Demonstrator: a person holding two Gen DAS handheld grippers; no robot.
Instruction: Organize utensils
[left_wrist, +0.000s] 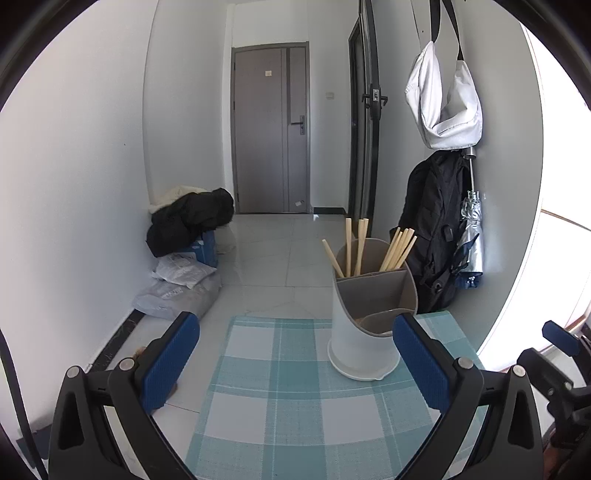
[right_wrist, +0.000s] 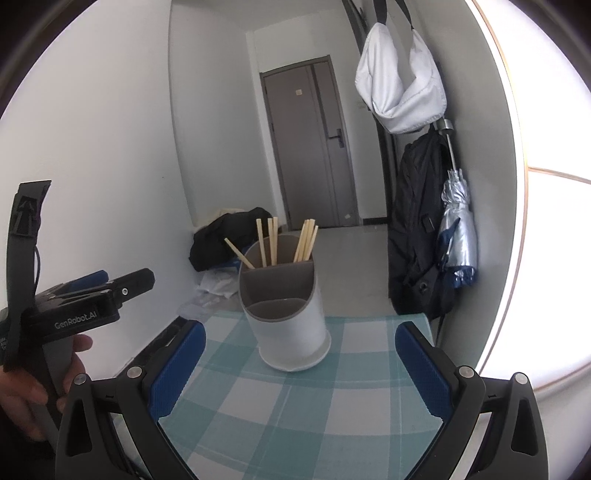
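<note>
A white utensil holder (left_wrist: 360, 332) with grey inner compartments stands on a teal checked cloth (left_wrist: 288, 398). Several wooden chopsticks (left_wrist: 397, 249) stand in its rear compartments. It also shows in the right wrist view (right_wrist: 291, 332), with the chopsticks (right_wrist: 304, 242) upright in the back. My left gripper (left_wrist: 295, 354) is open and empty, just in front and left of the holder. My right gripper (right_wrist: 299, 358) is open and empty, facing the holder from a short way back. The left gripper (right_wrist: 96, 284) shows at the left of the right wrist view, held in a hand.
The cloth (right_wrist: 295, 406) covers a small table whose far edge is just behind the holder. A black backpack (left_wrist: 432, 236), a silver umbrella (right_wrist: 456, 229) and a white bag (left_wrist: 443, 99) hang on the right wall. Clothes and bags (left_wrist: 184, 251) lie on the floor at left.
</note>
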